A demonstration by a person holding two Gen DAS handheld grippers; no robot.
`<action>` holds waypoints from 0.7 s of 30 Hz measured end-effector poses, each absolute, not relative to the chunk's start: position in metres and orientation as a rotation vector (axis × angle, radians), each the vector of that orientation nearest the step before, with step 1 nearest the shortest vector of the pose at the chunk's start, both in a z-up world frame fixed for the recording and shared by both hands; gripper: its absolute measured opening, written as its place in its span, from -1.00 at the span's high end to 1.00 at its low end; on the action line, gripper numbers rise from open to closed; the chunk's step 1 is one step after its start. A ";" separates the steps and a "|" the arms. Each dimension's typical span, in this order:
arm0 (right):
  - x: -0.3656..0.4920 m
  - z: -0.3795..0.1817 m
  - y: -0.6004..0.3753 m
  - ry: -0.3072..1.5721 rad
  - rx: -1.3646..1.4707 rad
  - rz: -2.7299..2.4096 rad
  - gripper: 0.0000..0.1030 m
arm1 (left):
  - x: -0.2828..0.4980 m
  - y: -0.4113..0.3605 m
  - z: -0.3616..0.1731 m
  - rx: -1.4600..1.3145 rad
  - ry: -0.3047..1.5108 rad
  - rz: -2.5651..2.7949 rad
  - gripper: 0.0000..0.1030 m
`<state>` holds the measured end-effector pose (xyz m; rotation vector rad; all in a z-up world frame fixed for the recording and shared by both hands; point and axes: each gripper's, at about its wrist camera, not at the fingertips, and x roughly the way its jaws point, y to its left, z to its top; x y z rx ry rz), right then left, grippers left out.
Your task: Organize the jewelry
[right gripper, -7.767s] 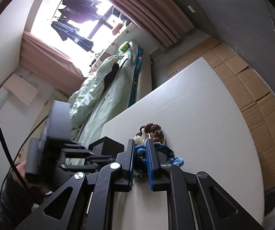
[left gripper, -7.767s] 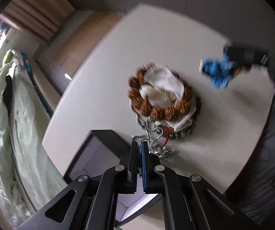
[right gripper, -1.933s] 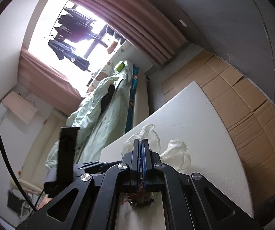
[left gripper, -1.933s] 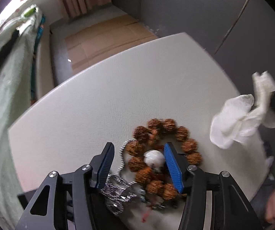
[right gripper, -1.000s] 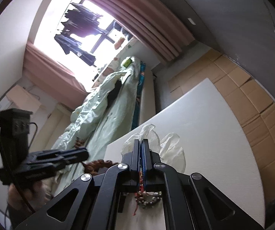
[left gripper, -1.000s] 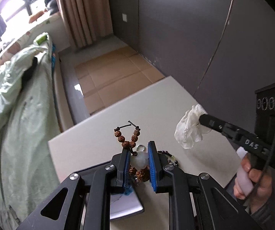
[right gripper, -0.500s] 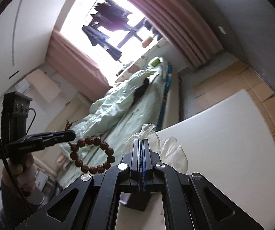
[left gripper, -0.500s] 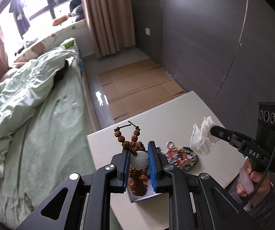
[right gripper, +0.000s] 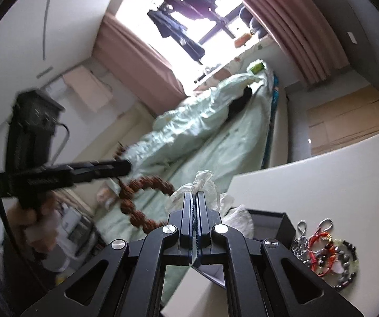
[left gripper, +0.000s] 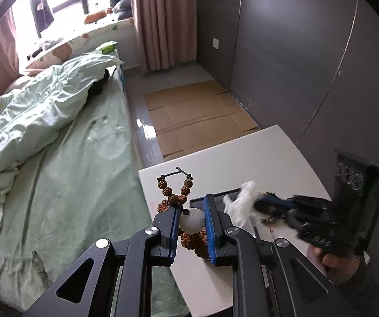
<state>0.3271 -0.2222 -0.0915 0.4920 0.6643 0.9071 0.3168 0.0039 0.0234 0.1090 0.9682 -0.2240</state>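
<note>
My left gripper [left gripper: 192, 224] is shut on the white bead of a brown seed-bead bracelet [left gripper: 175, 194], held up in the air over the table's left edge; the bracelet hangs from it in the right wrist view [right gripper: 139, 200]. My right gripper [right gripper: 195, 198] is shut on a crumpled white tissue [right gripper: 208, 185], just above the black jewelry box [right gripper: 274, 222]. In the left wrist view the right gripper [left gripper: 271, 204] holds the tissue [left gripper: 238, 200] over that box [left gripper: 217, 194]. A pile of bracelets and chains [right gripper: 327, 248] lies on the white table [right gripper: 334, 174] right of the box.
A bed with a pale green duvet [left gripper: 44, 121] runs along the table's left side. Flattened cardboard [left gripper: 197, 116] lies on the floor beyond the table. A dark grey wall [left gripper: 295, 52] stands to the right.
My right gripper has brought the tissue down to the black box. My left gripper has lifted the brown bracelet higher and further left, over the table edge.
</note>
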 end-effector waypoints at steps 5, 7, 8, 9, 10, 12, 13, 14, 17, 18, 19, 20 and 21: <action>0.338 -0.117 -0.220 0.782 0.447 0.830 -0.09 | 0.312 0.010 0.023 0.105 0.975 -0.246 0.63; 0.339 -0.117 -0.229 0.777 0.457 0.810 -0.10 | 0.311 0.009 0.023 0.109 0.979 -0.256 0.63; 0.341 -0.118 -0.237 0.770 0.474 0.799 -0.11 | 0.311 0.008 0.023 0.114 0.980 -0.259 0.63; 0.340 -0.117 -0.241 0.766 0.484 0.790 -0.20 | 0.311 0.006 0.022 0.117 0.982 -0.264 0.63; 0.341 -0.119 -0.249 0.762 0.502 0.771 -0.25 | 0.311 0.004 0.022 0.120 0.982 -0.270 0.63; 0.342 -0.119 -0.255 0.762 0.529 0.751 -0.26 | 0.312 -0.001 0.023 0.127 0.981 -0.278 0.63; 0.342 -0.119 -0.259 0.762 0.542 0.745 -0.26 | 0.312 -0.004 0.022 0.129 0.980 -0.284 0.63; 0.341 -0.117 -0.261 0.761 0.548 0.742 -0.26 | 0.313 -0.009 0.022 0.129 0.980 -0.292 0.63; 0.340 -0.115 -0.271 0.747 0.566 0.724 -0.26 | 0.316 -0.022 0.020 0.131 0.979 -0.313 0.63; 0.339 -0.115 -0.272 0.746 0.566 0.718 -0.26 | 0.317 -0.026 0.018 0.133 0.980 -0.319 0.63; 0.340 -0.115 -0.274 0.750 0.569 0.709 -0.26 | 0.319 -0.030 0.017 0.135 0.981 -0.324 0.63; 0.340 -0.116 -0.276 0.753 0.574 0.702 -0.26 | 0.320 -0.034 0.015 0.135 0.983 -0.332 0.63; 0.341 -0.116 -0.277 0.755 0.577 0.698 -0.26 | 0.322 -0.038 0.013 0.135 0.987 -0.341 0.63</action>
